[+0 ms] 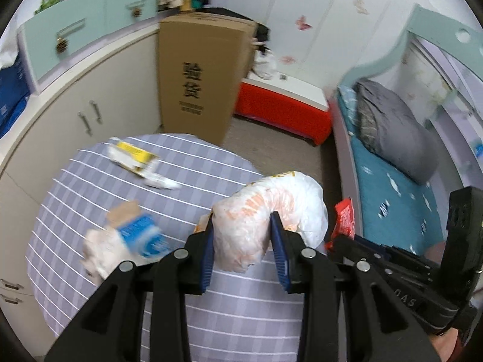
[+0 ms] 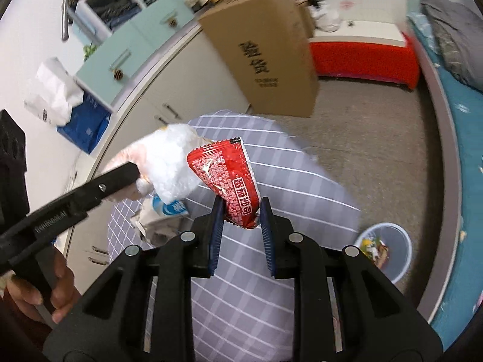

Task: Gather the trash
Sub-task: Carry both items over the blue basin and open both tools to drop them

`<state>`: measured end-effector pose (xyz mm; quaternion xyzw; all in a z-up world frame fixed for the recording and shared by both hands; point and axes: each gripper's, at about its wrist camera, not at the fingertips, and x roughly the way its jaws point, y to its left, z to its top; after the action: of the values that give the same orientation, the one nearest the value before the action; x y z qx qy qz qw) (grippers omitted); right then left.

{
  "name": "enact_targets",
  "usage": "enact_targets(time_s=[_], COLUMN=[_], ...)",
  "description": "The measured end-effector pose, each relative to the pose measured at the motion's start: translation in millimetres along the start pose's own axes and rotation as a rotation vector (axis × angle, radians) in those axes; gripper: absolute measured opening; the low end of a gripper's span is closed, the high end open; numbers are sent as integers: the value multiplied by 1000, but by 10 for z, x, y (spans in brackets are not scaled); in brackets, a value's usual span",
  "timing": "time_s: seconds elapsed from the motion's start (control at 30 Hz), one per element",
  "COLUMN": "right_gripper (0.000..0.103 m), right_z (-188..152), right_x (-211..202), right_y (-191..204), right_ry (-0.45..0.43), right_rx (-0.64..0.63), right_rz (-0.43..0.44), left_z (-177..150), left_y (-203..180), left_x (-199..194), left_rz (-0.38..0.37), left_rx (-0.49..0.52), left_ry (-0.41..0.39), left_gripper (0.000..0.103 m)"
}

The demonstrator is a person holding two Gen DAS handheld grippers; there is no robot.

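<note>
My left gripper (image 1: 243,220) is shut on a crumpled white plastic bag (image 1: 265,214) and holds it above the round table (image 1: 181,316); the bag also shows in the right wrist view (image 2: 169,163). My right gripper (image 2: 241,205) is shut on a red snack wrapper (image 2: 229,181), held above the table beside the bag; the wrapper also shows in the left wrist view (image 1: 344,220). A blue and white carton (image 1: 142,235) and a yellow and white wrapper (image 1: 132,157) lie on the table. A pale blue trash bin (image 2: 389,250) with trash inside stands on the floor at the right.
A tall cardboard box (image 1: 202,75) stands on the floor behind the table. White cabinets (image 1: 75,126) run along the left. A red and white chest (image 1: 283,105) stands at the back, and a bed (image 1: 392,187) with a grey pillow lies on the right.
</note>
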<state>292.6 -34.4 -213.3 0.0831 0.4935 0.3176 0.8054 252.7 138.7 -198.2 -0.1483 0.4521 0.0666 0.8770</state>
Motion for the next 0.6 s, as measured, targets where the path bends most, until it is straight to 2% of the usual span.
enact_targets(time_s=[0.23,0.47,0.53,0.6], right_gripper=[24,24,29,54], right_z=[-318,-533,-546,-569], right_x=[-761,-1256,-1338,-1379], right_y=[-702,-1323,-1482,-1638], right_ry=[-67,-125,-154,-163], right_rx=[81,177,211,245], right_rz=[-64,-120,-124,-128], left_z=[-302,-427,-425,-428], left_y=[-1058,-1850,-1986,-2111], left_x=[-31,14,35,73], left_rz=[-34,-28,-26,-23], left_rx=[106,203,219,237], left_ry=[5,2,4,9], left_gripper=[33,33,33,33])
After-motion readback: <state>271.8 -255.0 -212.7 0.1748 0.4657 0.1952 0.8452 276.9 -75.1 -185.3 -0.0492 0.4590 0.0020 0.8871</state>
